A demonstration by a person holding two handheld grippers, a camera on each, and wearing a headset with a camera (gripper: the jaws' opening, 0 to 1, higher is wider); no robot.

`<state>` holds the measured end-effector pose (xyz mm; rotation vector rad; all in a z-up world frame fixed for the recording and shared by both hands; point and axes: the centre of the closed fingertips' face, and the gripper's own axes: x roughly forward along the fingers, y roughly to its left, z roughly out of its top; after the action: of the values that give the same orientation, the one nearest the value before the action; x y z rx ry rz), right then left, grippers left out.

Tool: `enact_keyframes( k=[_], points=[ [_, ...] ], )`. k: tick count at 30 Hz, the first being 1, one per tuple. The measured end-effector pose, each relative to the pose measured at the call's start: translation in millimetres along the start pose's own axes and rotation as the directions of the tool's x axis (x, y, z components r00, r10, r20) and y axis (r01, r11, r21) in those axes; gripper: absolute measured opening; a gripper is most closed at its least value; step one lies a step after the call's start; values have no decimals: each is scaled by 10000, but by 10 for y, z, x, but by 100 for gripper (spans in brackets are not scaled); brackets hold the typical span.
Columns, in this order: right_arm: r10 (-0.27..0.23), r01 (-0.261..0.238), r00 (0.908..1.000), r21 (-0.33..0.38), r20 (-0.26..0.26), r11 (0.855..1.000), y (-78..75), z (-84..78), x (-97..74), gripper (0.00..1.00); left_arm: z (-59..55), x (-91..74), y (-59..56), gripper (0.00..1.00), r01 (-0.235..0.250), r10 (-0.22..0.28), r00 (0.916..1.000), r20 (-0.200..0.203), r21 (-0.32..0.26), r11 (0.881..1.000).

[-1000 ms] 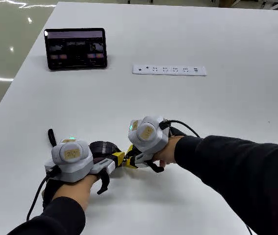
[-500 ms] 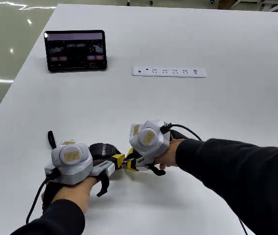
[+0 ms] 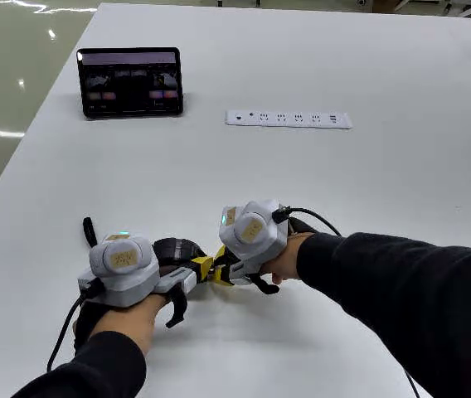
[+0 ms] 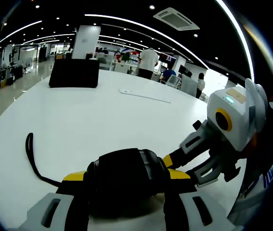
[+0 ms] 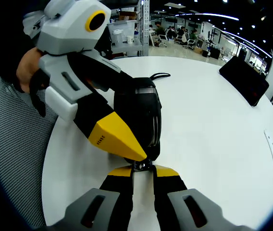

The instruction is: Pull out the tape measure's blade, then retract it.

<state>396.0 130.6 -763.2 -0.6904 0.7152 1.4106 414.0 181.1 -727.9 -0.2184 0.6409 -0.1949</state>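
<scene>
A black tape measure (image 3: 177, 249) lies on the white table (image 3: 318, 182), its wrist strap (image 3: 89, 231) trailing to the left. My left gripper (image 3: 192, 272) is shut on the case; in the left gripper view the yellow-tipped jaws clamp the tape measure (image 4: 124, 180) from both sides. My right gripper (image 3: 219, 274) meets it from the right. In the right gripper view my right gripper (image 5: 143, 170) is shut on the blade's end hook (image 5: 142, 165), right at the mouth of the tape measure (image 5: 139, 113). Hardly any blade is out. The left gripper's finger (image 5: 115, 135) lies against the case.
A dark tablet (image 3: 129, 81) stands at the far left of the table, and a white power strip (image 3: 289, 118) lies beyond the grippers. The table's left edge (image 3: 28, 141) drops to a glossy floor. A black cable (image 3: 312, 215) runs from the right gripper.
</scene>
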Motion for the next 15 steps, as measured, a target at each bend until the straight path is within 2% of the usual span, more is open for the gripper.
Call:
enact_keyframes(
  k=[9,12,15],
  points=[
    [-82,83,10000,241,-38,9997,-2,2,-2,11,7,-4,-1,59,-4,4,9999,131,1,10000],
    [-172,175,9998,358,-99,9992,18,15,15,12,7,-16,-10,60,245,-249,9991,335,126,9996],
    [-320,321,9995,348,-45,9989,12,6,13,12,6,-17,-7,60,450,-450,9990,-33,208,9988]
  ],
)
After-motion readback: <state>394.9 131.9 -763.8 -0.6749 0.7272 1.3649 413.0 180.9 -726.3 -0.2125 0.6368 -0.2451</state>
